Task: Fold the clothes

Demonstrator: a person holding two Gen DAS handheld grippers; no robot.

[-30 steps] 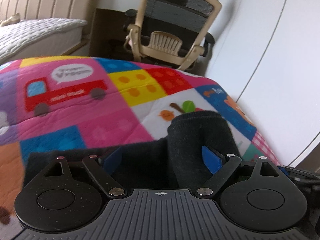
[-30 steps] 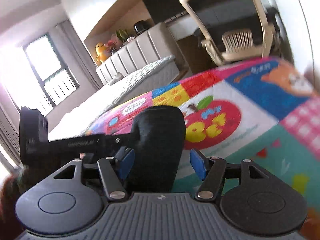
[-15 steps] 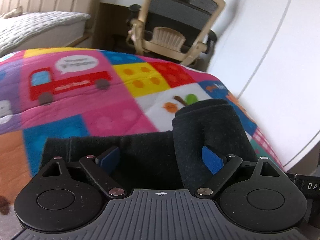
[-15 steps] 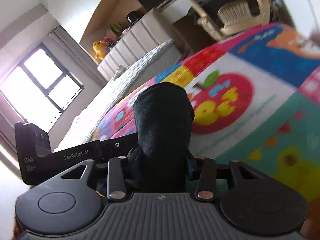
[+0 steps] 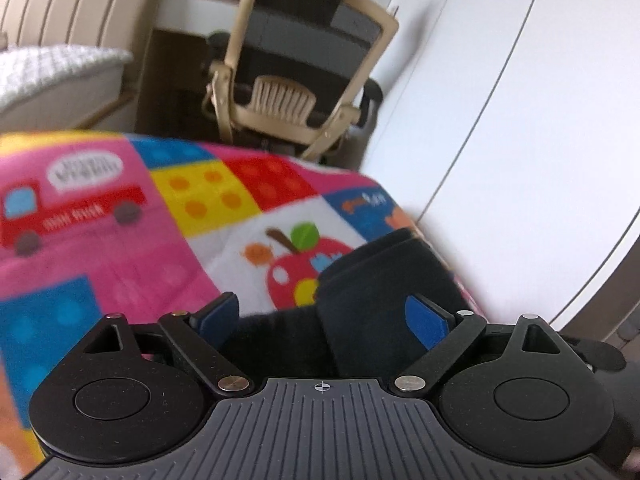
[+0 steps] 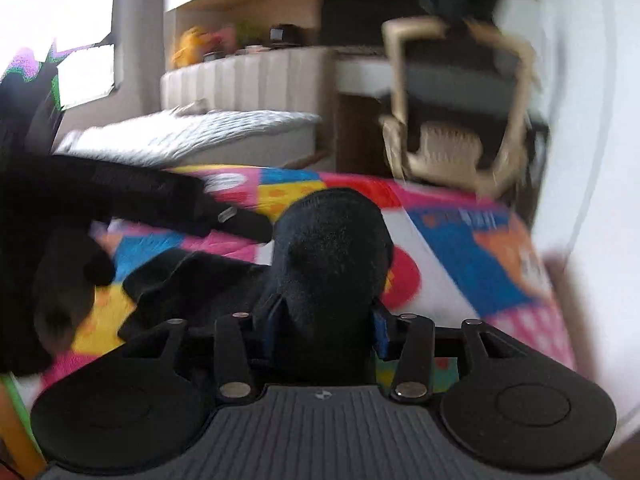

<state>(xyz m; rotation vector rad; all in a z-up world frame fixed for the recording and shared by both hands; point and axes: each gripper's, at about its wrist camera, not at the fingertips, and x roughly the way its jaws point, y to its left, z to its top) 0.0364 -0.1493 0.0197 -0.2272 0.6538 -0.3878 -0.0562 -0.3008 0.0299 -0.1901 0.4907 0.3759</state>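
A black garment (image 5: pixel 384 280) lies folded on the colourful play mat (image 5: pixel 120 248). My left gripper (image 5: pixel 322 316) is open, its blue pads wide apart over the garment's lower part. In the right wrist view my right gripper (image 6: pixel 324 324) is shut on a thick rolled fold of the black garment (image 6: pixel 332 240) and holds it above the mat (image 6: pixel 472 264). The rest of the cloth trails down to the left. The left tool's dark body (image 6: pixel 132 196) reaches in from the left.
A beige office chair (image 5: pixel 296 76) stands beyond the mat's far edge, beside a desk. A bed with a white cover (image 5: pixel 52 64) is at the back left. A white wall (image 5: pixel 520 120) runs along the right.
My right gripper has closed on the rolled fold and lifted it while swinging level. My left gripper stayed open and drew back slightly; both views are motion-blurred now.
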